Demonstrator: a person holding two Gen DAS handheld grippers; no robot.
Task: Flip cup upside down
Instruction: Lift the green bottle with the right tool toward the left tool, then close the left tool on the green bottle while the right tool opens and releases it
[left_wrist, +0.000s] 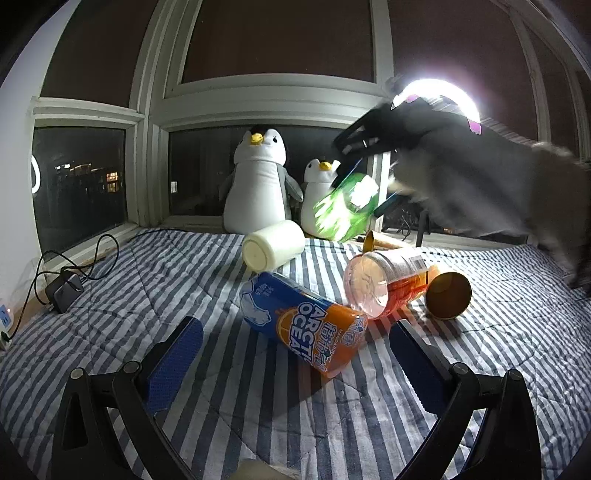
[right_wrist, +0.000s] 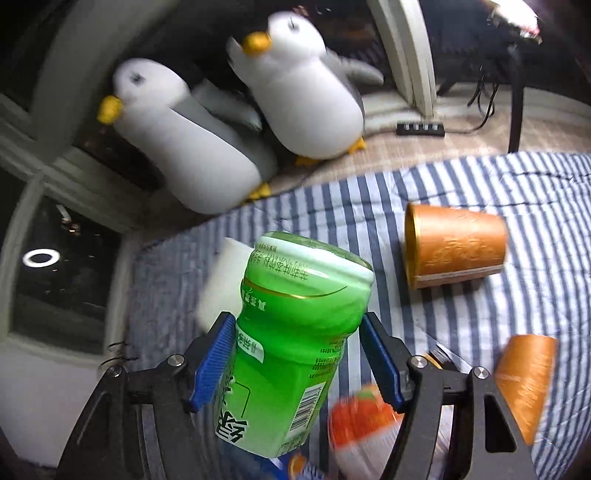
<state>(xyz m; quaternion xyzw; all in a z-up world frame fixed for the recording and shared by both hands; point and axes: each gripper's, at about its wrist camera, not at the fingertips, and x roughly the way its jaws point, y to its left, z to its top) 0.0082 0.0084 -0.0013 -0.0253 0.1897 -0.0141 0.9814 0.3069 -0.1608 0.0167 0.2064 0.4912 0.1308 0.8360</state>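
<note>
My right gripper (right_wrist: 295, 350) is shut on a green plastic cup (right_wrist: 291, 332) and holds it in the air above the striped blanket, tilted; its blue pads (right_wrist: 214, 362) press both sides. In the left wrist view the green cup (left_wrist: 347, 206) shows blurred in the right gripper (left_wrist: 364, 184), raised in front of the penguins. My left gripper (left_wrist: 291, 362) is open and empty, low over the blanket, just short of a blue and orange can-shaped cup (left_wrist: 303, 325) lying on its side.
On the striped blanket (left_wrist: 147, 295) lie a white cup (left_wrist: 273, 245), a clear orange cup (left_wrist: 384, 284) and a gold cup (left_wrist: 448, 295); another gold cup (right_wrist: 454, 245) shows on its side. Two plush penguins (left_wrist: 258, 184) stand at the window. A charger and cable (left_wrist: 62, 288) lie left.
</note>
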